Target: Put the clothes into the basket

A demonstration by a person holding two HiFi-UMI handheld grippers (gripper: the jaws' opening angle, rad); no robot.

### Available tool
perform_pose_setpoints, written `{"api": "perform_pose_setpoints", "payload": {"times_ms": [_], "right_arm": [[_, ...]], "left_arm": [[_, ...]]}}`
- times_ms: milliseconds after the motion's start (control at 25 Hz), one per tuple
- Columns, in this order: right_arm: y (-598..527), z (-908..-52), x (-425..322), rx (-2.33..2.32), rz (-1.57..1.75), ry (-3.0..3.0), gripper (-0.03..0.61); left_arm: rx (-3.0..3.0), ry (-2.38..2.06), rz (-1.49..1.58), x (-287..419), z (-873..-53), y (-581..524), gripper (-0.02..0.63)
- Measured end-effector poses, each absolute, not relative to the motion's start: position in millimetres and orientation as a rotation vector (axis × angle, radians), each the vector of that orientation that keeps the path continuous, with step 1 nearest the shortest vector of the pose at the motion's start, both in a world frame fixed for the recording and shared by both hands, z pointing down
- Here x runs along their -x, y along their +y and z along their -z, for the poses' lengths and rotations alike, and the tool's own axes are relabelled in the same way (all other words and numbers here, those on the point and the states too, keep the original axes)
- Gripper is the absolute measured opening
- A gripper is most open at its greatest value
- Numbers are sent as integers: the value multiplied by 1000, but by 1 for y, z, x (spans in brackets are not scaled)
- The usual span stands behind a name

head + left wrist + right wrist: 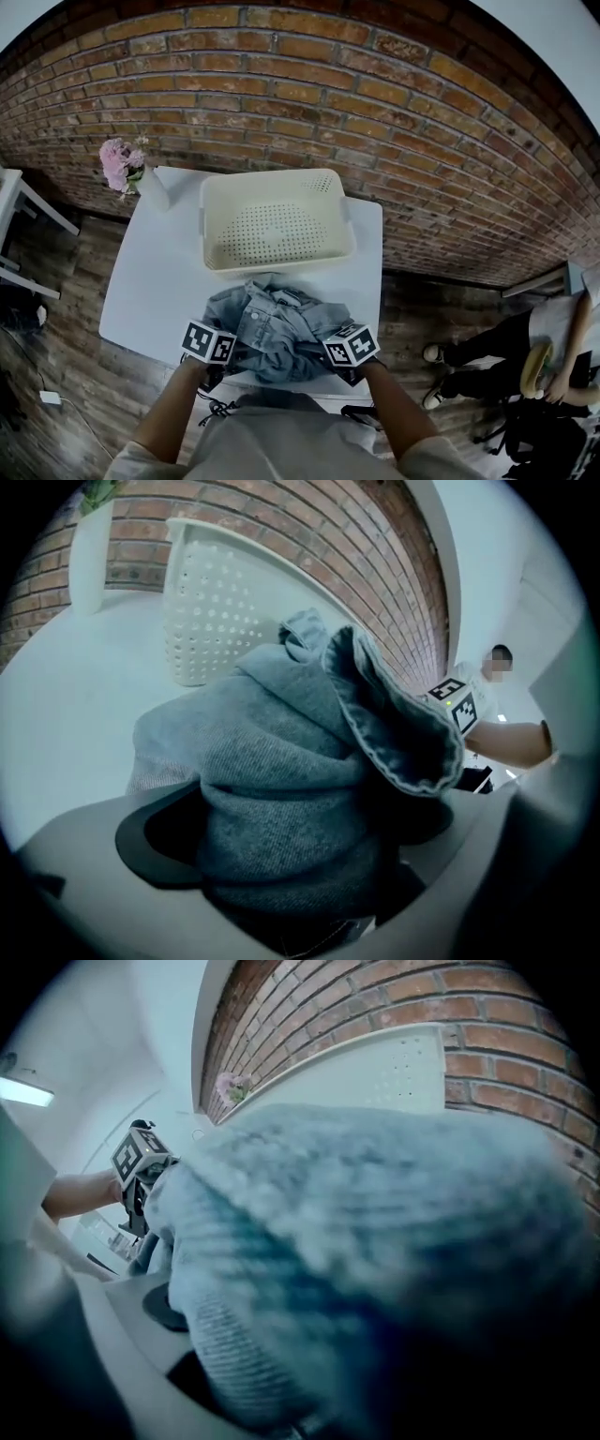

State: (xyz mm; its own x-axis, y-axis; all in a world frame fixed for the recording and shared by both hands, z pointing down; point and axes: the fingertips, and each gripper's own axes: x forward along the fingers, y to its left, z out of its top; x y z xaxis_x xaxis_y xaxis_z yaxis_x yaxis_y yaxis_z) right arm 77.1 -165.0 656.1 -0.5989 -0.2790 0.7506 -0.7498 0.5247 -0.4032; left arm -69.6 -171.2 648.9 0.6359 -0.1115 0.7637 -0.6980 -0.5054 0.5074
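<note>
A crumpled blue denim garment [272, 323] lies on the white table [155, 281] near its front edge, just in front of the empty cream perforated basket [272, 180]. My left gripper [225, 354] sits at the pile's left side. In the left gripper view the denim [281, 761] is bunched tightly between its jaws [291, 874], which are shut on it. My right gripper [339, 361] is at the pile's right side. There, blurred denim [375, 1241] fills the space between its jaws [309, 1363] and hides the pads. The basket [211, 611] stands beyond the cloth.
Pink flowers [120, 164] in a white vase stand at the table's far left corner. A brick wall runs behind the table. A person [525, 356] sits on the floor at the right. White furniture [19, 216] stands at the left.
</note>
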Motion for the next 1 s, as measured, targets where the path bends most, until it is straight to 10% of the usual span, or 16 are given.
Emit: {"api": "perform_pose_setpoints", "payload": {"times_ms": [440,1000], "right_arm": [[-156,-645,-52,-639,-1058,-2260,323],[-126,-546,-72,-803,-776,-2379,278]], "left_arm": [[-2084,-387,-719,21,-629,-161,502],[-2326,-438,-721,-5,-528,-129,476]]}}
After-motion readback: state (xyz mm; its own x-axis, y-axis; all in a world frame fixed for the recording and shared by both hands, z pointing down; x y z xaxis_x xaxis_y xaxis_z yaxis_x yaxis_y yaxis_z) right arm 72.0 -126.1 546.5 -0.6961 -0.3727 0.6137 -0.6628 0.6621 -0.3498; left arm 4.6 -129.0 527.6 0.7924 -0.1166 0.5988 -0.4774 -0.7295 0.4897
